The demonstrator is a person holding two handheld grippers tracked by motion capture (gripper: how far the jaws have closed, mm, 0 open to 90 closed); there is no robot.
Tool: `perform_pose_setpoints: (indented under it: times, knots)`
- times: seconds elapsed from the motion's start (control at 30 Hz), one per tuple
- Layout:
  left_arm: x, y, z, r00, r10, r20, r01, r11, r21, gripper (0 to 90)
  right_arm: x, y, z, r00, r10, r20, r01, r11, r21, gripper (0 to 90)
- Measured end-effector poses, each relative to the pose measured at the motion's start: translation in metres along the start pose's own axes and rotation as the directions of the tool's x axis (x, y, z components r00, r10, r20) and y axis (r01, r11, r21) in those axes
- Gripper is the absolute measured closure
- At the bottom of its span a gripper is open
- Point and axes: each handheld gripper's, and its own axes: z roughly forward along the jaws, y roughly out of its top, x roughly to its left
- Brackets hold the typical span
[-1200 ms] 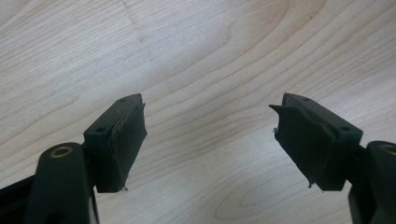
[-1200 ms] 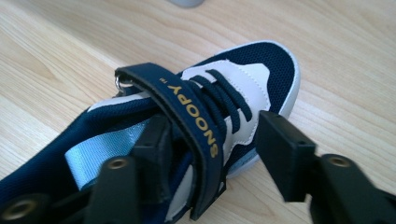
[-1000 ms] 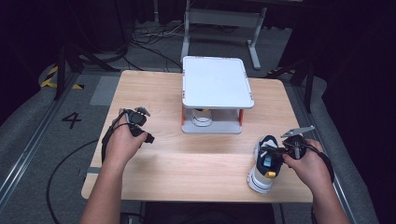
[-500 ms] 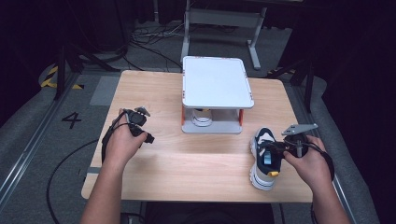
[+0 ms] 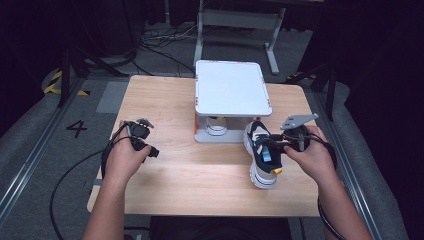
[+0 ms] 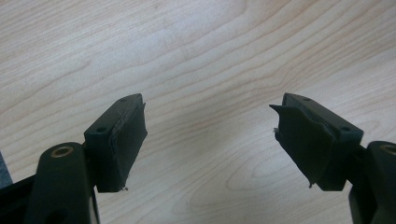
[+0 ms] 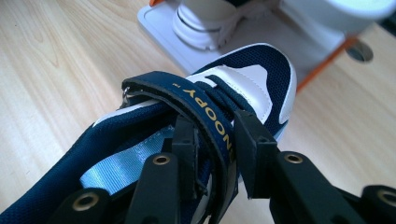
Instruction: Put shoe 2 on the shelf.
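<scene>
Right gripper [image 5: 277,146]: I've got it clamped on the shoe's strap; in the right gripper view both jaws pinch the navy strap [image 7: 205,109] lettered SNOOPY.
Right jaws: have just been closing a little, strap between them.
Shoe [image 5: 262,157]: navy and white sneaker, at about 4 o'clock on the table [image 5: 165,100], toe pointing to 12 toward the stand.
Shoe contact: heel looks low near the table, toe seems raised; I can't tell for sure if the sole touches the wood.
Stand [image 5: 232,87]: white two-level rack at 12 o'clock, flat white top, orange posts.
Second shoe [image 5: 216,125]: white sneaker on the stand's lower shelf, under the top plate, just beyond the held shoe's toe.
Left gripper [image 5: 145,142]: at 9 o'clock, well apart from the shoe; jaws wide, only bare wood between them in the left gripper view.
Left hand [image 5: 122,160]: wraps that gripper, cable trailing off the table's edge.
</scene>
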Motion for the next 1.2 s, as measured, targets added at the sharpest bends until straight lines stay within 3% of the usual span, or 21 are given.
perform_pose_setpoints:
  times: [0.23, 0.47, 0.6, 0.67, 0.77, 0.83, 0.97, 1.07, 1.17, 1.2]
  knots:
    - [0.003, -0.012, -0.003, 1.0, -0.004, 0.003, 0.004, 1.0, 0.007, 23.4, -0.004, 0.025, 0.03, 0.9989, -0.042, -0.019, 0.042, 0.999, -0.007, 71.4]
    - [0.006, -0.022, -0.006, 0.9997, -0.022, -0.005, 0.022, 0.9997, 0.004, 23.3, -0.004, 0.037, 0.062, 0.9966, -0.077, 0.029, 0.076, 0.997, 0.02, 71.3]
    - [0.007, -0.025, -0.006, 0.9997, -0.023, -0.005, 0.023, 0.9997, 0.008, 23.4, -0.006, 0.037, 0.074, 0.996, -0.07, 0.055, 0.069, 0.997, 0.026, 71.2]
    - [0.007, -0.025, -0.006, 0.9998, -0.019, -0.005, 0.02, 0.9998, 0.009, 23.3, -0.007, 0.036, 0.08, 0.9961, -0.063, 0.062, 0.063, 0.998, 0.001, 70.5]
    - [0.006, -0.024, -0.006, 0.9999, -0.016, -0.003, 0.016, 0.9998, 0.009, 23.3, -0.006, 0.031, 0.087, 0.9974, -0.02, 0.069, 0.021, 1.0, -0.018, 60.7]
    - [0.005, -0.023, -0.006, 0.9999, -0.011, 0.0, 0.011, 0.9999, 0.012, 23.3, -0.008, 0.028, 0.085, 0.9962, 0.023, 0.084, -0.018, 0.998, -0.058, 49.6]
    - [0.004, -0.02, -0.005, 1.0, 0.005, -0.001, -0.005, 0.9999, 0.012, 23.2, -0.006, 0.023, 0.069, 0.9942, 0.038, 0.101, -0.029, 0.995, -0.094, 42.9]
    - [0.003, -0.018, -0.004, 0.9999, 0.013, -0.001, -0.013, 0.9998, 0.014, 23.1, 0.006, 0.017, 0.043, 0.9913, 0.09, 0.096, -0.077, 0.989, -0.13, 40.4]
    - [0.001, -0.015, -0.002, 0.9999, 0.016, 0.001, -0.016, 0.9998, 0.014, 23.2, 0.022, 0.011, 0.02, 0.9797, 0.181, 0.086, -0.178, 0.983, -0.042, 35.7]
    - [0.0, -0.014, -0.003, 0.9998, 0.018, 0.005, -0.018, 0.9997, 0.015, 23.2, 0.03, 0.007, 0.013, 0.968, 0.235, 0.089, -0.235, 0.972, -0.011, 36.0]
